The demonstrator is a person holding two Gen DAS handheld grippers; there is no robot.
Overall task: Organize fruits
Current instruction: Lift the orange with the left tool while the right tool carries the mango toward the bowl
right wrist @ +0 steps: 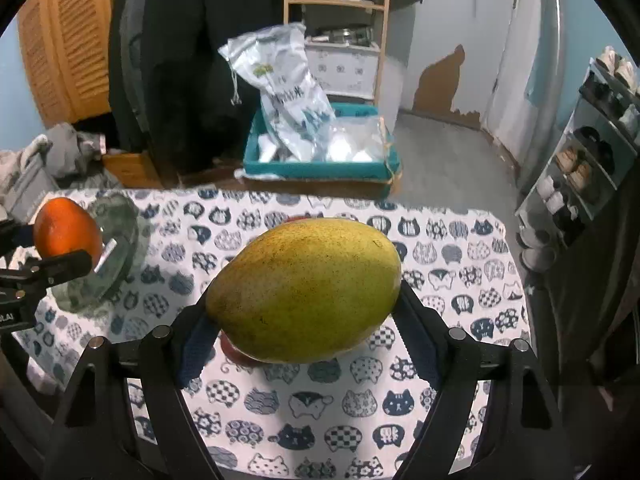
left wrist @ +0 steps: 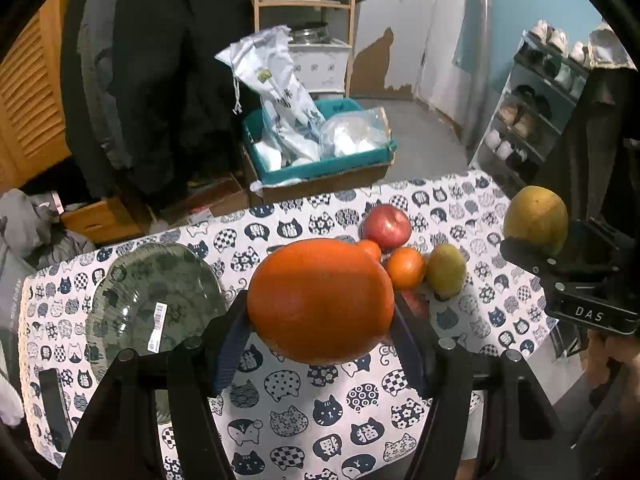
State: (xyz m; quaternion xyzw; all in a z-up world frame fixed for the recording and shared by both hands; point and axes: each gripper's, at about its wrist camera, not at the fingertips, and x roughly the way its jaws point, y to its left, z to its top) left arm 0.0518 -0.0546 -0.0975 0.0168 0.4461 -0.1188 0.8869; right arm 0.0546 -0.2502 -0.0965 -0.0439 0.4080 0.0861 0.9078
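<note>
My left gripper (left wrist: 320, 312) is shut on a large orange (left wrist: 320, 300) and holds it above the cat-print tablecloth (left wrist: 320, 408). A green glass plate (left wrist: 132, 280) lies to its left. My right gripper (right wrist: 304, 304) is shut on a yellow-green mango (right wrist: 304, 288), held above the table; it also shows at the right of the left wrist view (left wrist: 536, 216). On the cloth lie a red apple (left wrist: 386, 226), a small orange (left wrist: 405, 268) and a green-yellow fruit (left wrist: 446, 270). The held orange (right wrist: 66, 232) shows beside the plate (right wrist: 116, 248) in the right wrist view.
Beyond the table's far edge stands a teal box (left wrist: 320, 168) with plastic bags. A shoe rack (left wrist: 532, 120) stands at the right, dark coats (left wrist: 160, 80) hang at the left, and a wooden shelf (left wrist: 304, 4) is behind. A red fruit (right wrist: 236, 354) peeks from under the mango.
</note>
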